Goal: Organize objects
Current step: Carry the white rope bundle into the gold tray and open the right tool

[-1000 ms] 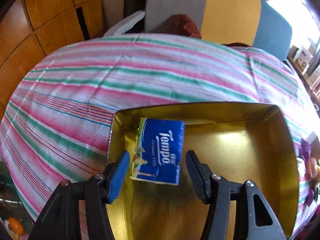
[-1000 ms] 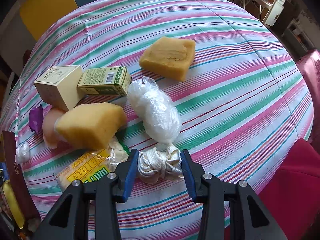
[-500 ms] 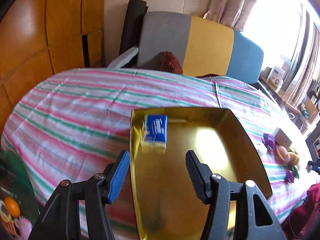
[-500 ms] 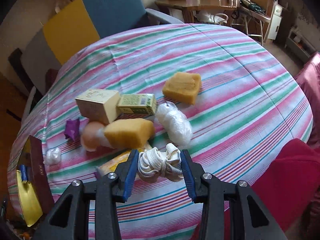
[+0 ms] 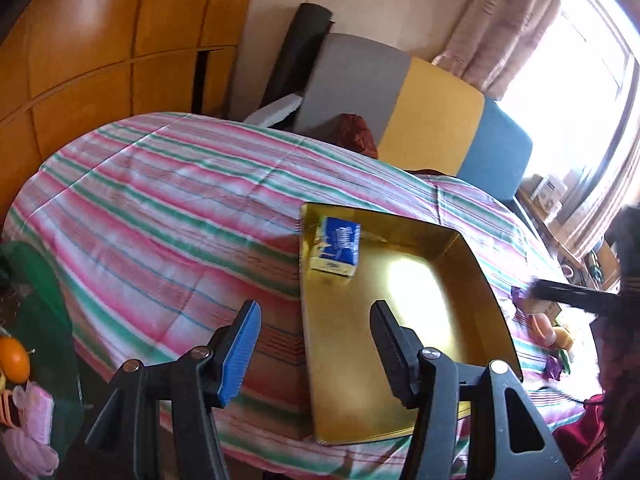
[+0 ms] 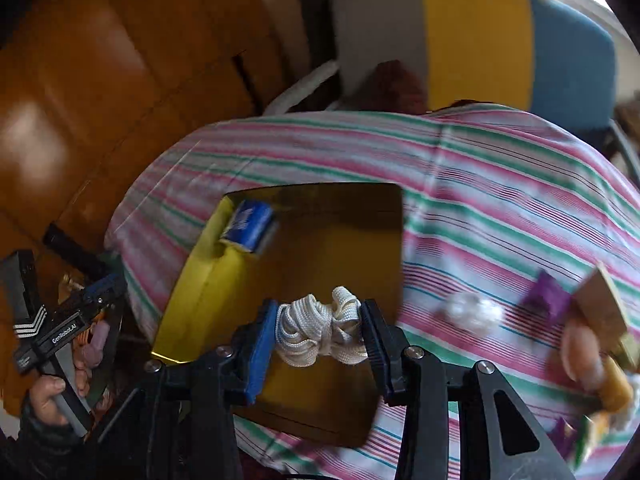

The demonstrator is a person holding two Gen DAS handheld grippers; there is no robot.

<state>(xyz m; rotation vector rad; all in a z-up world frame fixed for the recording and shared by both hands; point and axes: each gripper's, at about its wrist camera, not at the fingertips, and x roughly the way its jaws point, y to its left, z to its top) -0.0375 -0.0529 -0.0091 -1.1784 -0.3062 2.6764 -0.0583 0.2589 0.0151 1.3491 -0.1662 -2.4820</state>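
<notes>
Here, in the left wrist view, the left gripper has its jaws spread wide with nothing between them. It hangs above the near left edge of a gold tin tray that lies on the striped tablecloth. A blue Tempo tissue pack leans in the tray's far left corner, against the far wall. Past the tray's right side a small cluster of items sits on the cloth, blurred; a purple wrapper is among them. A dark bar, the other tool, crosses the right edge there. Behind the table stands a chair with a grey, yellow and blue back. At the lower left an orange shows below the table edge.

Next, in the right wrist view, the right gripper has its jaws pressed in on a bundle of white rope, which fills the gap between the pads. The bundle is held above the near part of the gold tin tray. The tissue pack sits in the far left corner. To the right, on the cloth, lie a white plastic-wrapped lump, a purple wrapper and a tan box, all smeared by motion. At the lower left the left gripper appears outside the tray, gripped by a hand.
</notes>
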